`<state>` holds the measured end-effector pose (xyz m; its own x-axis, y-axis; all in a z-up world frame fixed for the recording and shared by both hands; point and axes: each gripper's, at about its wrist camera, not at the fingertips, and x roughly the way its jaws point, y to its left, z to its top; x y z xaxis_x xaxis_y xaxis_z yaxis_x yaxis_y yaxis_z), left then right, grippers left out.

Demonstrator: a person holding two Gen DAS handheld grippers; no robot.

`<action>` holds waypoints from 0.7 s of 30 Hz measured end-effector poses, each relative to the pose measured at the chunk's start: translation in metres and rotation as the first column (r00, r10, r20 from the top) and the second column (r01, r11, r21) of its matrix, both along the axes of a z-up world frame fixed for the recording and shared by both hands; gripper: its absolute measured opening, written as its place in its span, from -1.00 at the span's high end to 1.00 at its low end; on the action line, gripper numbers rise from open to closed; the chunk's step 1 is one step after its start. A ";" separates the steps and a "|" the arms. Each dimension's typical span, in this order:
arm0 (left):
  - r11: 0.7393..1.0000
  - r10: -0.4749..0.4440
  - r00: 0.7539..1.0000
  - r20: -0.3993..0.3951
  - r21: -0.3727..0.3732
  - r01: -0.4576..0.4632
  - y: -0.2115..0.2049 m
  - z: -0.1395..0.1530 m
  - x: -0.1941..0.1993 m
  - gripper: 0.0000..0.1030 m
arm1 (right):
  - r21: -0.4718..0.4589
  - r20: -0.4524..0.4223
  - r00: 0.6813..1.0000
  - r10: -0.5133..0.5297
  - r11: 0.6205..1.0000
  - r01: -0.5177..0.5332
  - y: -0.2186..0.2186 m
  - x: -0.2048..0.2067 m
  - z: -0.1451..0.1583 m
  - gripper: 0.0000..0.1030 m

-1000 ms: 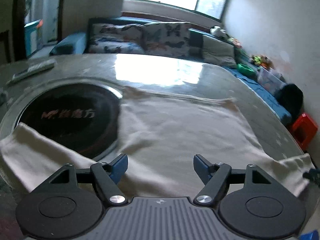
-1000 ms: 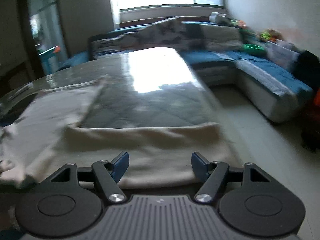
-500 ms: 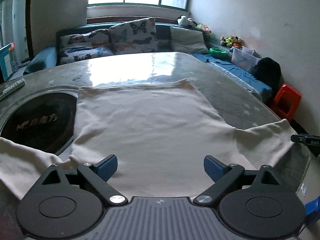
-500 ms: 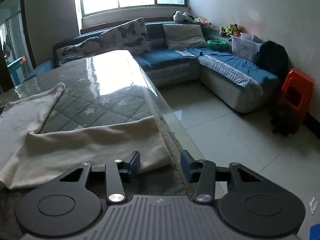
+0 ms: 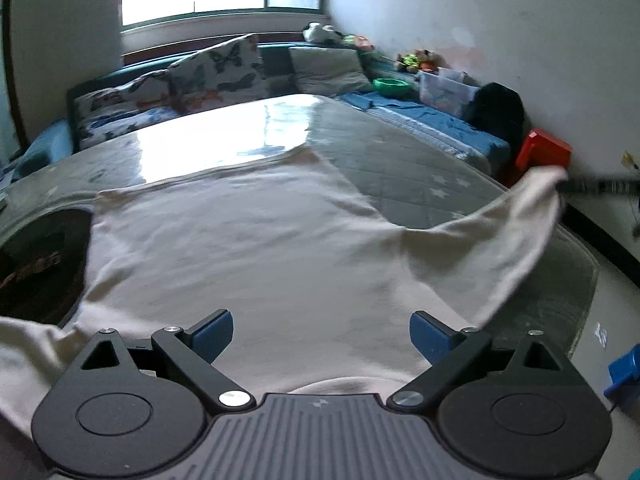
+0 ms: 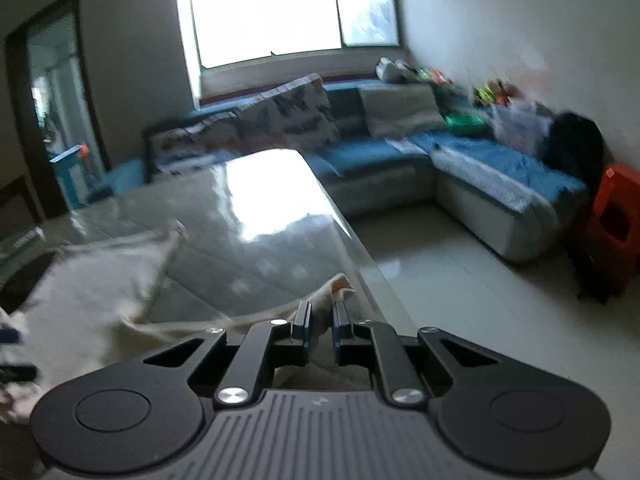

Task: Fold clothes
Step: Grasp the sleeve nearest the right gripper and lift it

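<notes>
The surface (image 5: 420,168) was a large glass-topped table with a grey star-patterned quilted layer under the glass; it filled the near and middle field of both wrist views. A blue corner sofa (image 6: 400,168) with butterfly-print cushions (image 5: 216,68) stood beyond its far edge, below a bright window (image 6: 272,8). A red stool (image 5: 542,152) stood on the floor at the right, against the wall.

The cream garment (image 5: 248,240) lay spread flat on the surface, body toward the far side. Its left sleeve trailed off toward the near left, across a dark round inset (image 5: 40,264) in the surface. Its right sleeve (image 5: 516,224) was raised clear of the surface and stretched up toward the right.

The left hand-held gripper (image 5: 322,330) was positioned above the near edge of the garment body. Its jaws stood wide apart, and the blue pads (image 5: 212,330) were not pressed on the cloth.

The right hand-held gripper (image 6: 320,326) was positioned at the right edge of the surface. Its jaws were drawn nearly together and clamped the end of the right sleeve, and a small tuft of the cuff (image 6: 340,284) protruded beyond the fingertips. The lifted cloth ran from there back toward the left.
</notes>
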<state>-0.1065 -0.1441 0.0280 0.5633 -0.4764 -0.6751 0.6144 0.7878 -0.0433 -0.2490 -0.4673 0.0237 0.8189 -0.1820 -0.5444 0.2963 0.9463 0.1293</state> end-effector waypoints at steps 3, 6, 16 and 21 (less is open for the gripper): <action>0.999 -0.048 0.999 0.009 0.019 0.048 -0.012 -0.005 -0.005 -0.88 | -0.015 0.043 0.997 0.060 0.998 -0.060 0.009 0.004 0.024 0.83; 0.995 -0.095 0.995 0.009 0.043 0.095 -0.025 -0.012 -0.014 -0.88 | -0.042 0.091 0.986 0.136 0.990 -0.133 0.023 0.012 0.052 0.83; 0.996 -0.085 0.996 0.013 -0.006 0.085 -0.008 -0.007 -0.017 -0.88 | -0.134 0.165 0.894 0.415 0.908 -0.397 0.094 0.050 0.117 0.83; 0.997 0.043 0.998 0.037 -0.066 -0.040 0.047 0.013 -0.013 -0.92 | -0.156 0.138 0.820 0.555 0.830 -0.535 0.143 0.074 0.123 0.83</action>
<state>-0.1193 -0.0975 0.0410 0.6084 -0.4945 -0.6207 0.5835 0.8089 -0.0724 -0.1751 -0.3246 0.1469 0.8787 0.2742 -0.3906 -0.2897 0.9569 0.0201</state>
